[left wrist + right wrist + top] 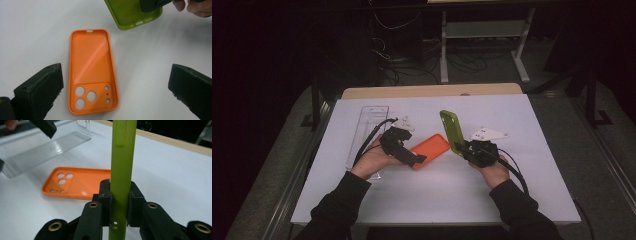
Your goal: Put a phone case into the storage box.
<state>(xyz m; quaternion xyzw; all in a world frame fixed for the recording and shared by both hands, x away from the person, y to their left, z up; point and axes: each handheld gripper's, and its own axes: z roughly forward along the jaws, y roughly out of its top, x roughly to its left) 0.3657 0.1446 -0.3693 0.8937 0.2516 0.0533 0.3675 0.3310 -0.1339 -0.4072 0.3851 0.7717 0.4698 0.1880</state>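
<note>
Two tools, right tool (119, 195) clamping green case (122, 157) edgewise, left tool (112, 87) wide over orange case (91, 72).

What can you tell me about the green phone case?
The green phone case is a lime, soft-looking rubbery shell with raised side buttons and port cut-outs at its end. The right gripper holds it on edge, lifted above the white table; its fingers press both faces. It is empty and does not touch the orange case.

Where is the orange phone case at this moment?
In the high view the orange phone case lies flat near the middle of the white table, between the two hands, just left of the green phone case held in the right gripper.
</note>
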